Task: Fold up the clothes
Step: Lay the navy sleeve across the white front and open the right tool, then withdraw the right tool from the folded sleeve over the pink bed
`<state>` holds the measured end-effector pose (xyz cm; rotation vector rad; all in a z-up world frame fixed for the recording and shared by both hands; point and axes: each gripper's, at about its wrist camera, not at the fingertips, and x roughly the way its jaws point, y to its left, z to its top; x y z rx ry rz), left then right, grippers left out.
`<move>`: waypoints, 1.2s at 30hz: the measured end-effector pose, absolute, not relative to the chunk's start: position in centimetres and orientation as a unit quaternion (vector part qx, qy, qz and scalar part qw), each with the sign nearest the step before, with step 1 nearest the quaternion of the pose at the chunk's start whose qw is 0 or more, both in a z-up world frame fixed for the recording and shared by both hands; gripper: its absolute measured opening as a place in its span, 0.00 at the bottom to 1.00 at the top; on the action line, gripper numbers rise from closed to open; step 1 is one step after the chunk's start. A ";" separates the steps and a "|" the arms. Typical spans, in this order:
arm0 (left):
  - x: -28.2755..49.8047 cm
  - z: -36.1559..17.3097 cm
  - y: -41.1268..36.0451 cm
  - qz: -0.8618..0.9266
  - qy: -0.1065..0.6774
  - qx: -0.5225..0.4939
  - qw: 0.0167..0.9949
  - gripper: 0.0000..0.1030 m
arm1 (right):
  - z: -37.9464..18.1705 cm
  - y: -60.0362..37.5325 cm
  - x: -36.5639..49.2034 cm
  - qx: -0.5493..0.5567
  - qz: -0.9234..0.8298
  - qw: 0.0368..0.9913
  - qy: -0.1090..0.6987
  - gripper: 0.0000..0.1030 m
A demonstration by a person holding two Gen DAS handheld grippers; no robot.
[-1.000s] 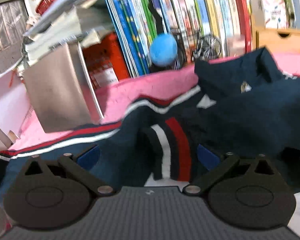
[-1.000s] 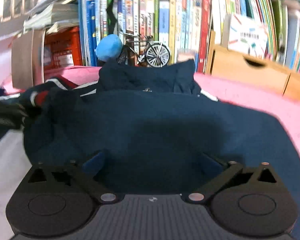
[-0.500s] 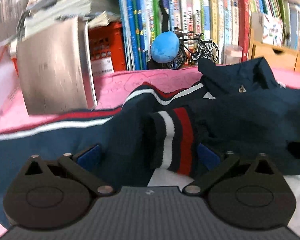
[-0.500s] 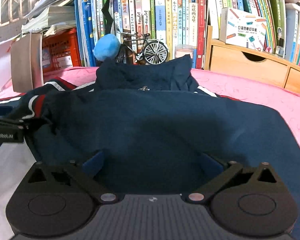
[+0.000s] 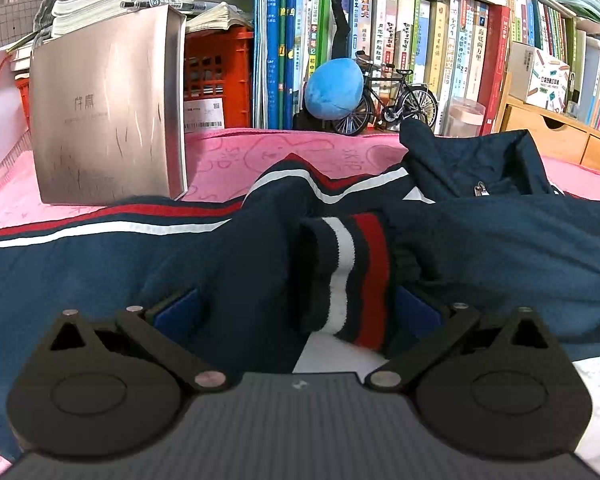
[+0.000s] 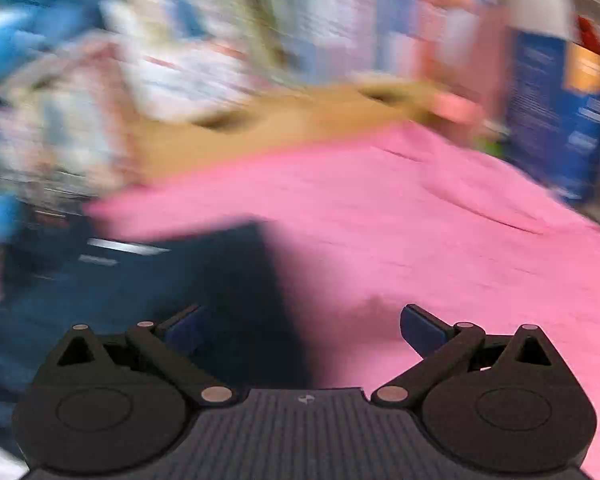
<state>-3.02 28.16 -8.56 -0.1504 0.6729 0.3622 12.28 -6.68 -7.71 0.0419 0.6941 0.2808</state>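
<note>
Navy jacket (image 5: pixel 500 248) sprawls across the pink cloth (image 5: pixel 228 160), its striped cuff (image 5: pixel 352 276) lying between the wide-spread fingers of the left gripper (image 5: pixel 296 308). Silver box (image 5: pixel 104 120) at ten o'clock. Right gripper (image 6: pixel 300 328) gapes wide, empty, its view blurred, jacket edge at nine o'clock.

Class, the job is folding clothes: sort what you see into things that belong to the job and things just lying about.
Belongs to the job:
navy zip jacket
its red-and-white striped cuff
left gripper

Just lying about:
silver box
blue plush ball
miniature bicycle
orange crate
</note>
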 end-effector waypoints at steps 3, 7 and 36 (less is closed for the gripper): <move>-3.1 -8.5 28.2 0.176 0.328 -0.074 0.925 1.00 | -8.1 0.8 10.7 -0.002 0.251 0.907 0.339 1.00; -3.1 -8.5 28.3 0.180 0.327 -0.078 0.924 1.00 | -9.2 9.5 9.1 -0.056 0.352 0.872 0.335 1.00; -3.1 -8.5 28.2 0.164 0.328 -0.076 0.927 1.00 | -8.8 2.2 4.8 -0.161 0.278 0.895 0.309 1.00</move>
